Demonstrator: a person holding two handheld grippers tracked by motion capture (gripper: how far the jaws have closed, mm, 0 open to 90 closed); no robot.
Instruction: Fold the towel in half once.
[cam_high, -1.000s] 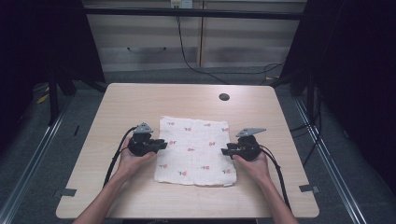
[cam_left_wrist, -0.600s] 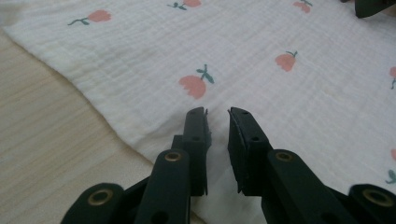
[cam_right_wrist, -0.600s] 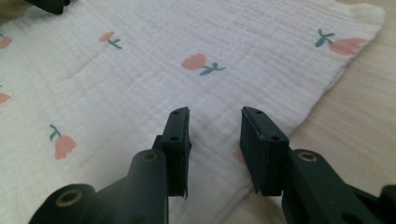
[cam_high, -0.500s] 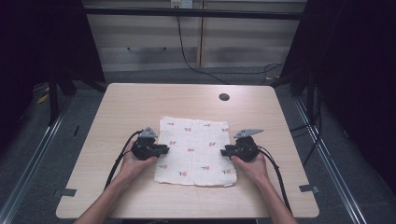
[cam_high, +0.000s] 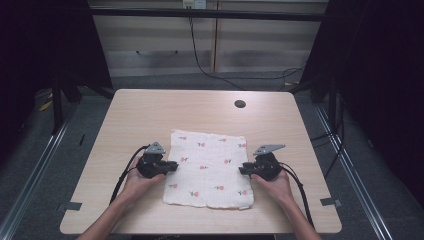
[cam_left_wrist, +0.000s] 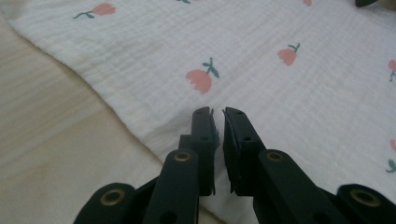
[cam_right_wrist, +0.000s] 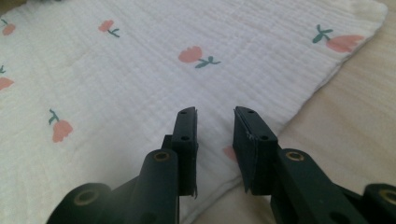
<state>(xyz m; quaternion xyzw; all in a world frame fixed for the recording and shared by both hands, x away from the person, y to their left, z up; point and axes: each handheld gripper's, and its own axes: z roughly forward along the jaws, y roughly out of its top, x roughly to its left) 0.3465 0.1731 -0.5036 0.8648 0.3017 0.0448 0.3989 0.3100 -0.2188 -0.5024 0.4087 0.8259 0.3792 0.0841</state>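
White crinkled cloth (cam_high: 208, 169) printed with small pink flowers lies flat near the middle of my pale wooden table (cam_high: 150, 112), a little toward my side. It is spread out almost square, with its near edge slightly uneven. My left gripper (cam_high: 172, 166) rests at the cloth's left edge, about halfway along that side, pointing inward. Seen along its own jaws, my left gripper (cam_left_wrist: 217, 114) has them drawn nearly together, with a thin sliver of a gap between them; they sit right over the cloth's hem, and I cannot tell whether any fabric is pinched. My right gripper (cam_high: 243, 170) sits at the cloth's right edge, opposite the other, also pointing inward. Along its own jaws, my right gripper (cam_right_wrist: 215, 114) stands parted, with a clear gap, over the hem where cloth meets bare wood. A small dark round hole (cam_high: 240, 104) marks the table's far side, well apart from the cloth.
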